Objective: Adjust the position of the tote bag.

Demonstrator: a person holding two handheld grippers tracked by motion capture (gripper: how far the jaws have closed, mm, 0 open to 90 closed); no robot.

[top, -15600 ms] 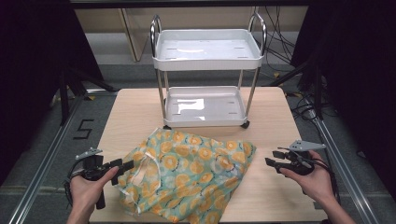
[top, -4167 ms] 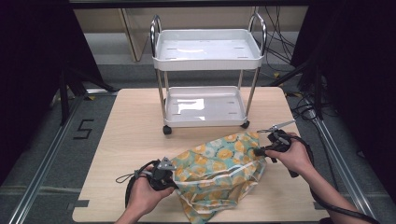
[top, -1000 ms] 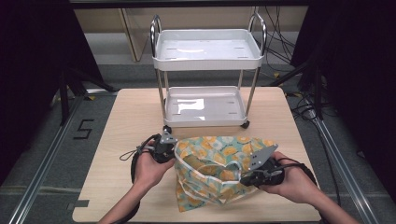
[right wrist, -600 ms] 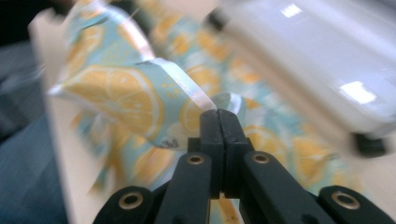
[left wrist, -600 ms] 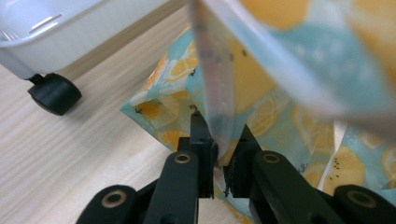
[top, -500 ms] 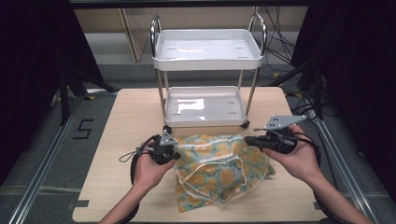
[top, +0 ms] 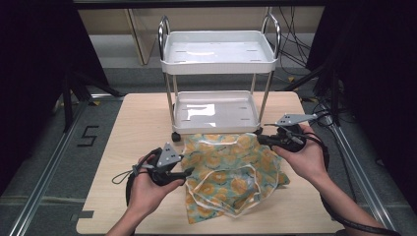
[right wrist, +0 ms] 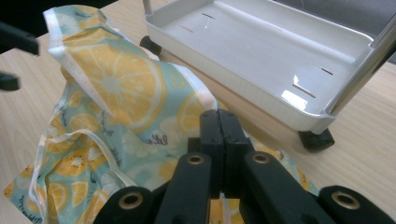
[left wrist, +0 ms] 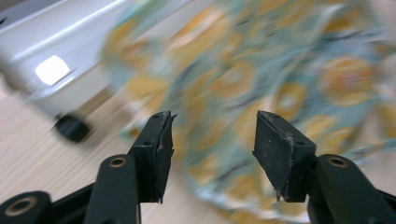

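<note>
We note first the change. In the lower left of the high view, the left tongs (top: 189, 171) have just been opening and now stand apart, with nothing between the pads; half a second ago they sat against the left edge of the cloth (top: 231, 177), from which they have now drawn back toward the lower left. We read this as a release: that side of the fold is finished and laid down.

In the left gripper view, the left tongs (left wrist: 212, 140) frame blurred lemon-print cloth (left wrist: 261, 93) lying beyond the tips, not touched.

At right of centre in the high view, the right tongs (top: 261, 139) remain closed on the upper right edge of the cloth. The right gripper view shows the right tongs (right wrist: 218, 122) pressed together with the fabric (right wrist: 112, 84) pinched at their tip.

The cloth lies crumpled at lower centre on the table (top: 137, 123), its top edge just beside the lower tray of the white cart (top: 216, 110), at centre beyond.
</note>
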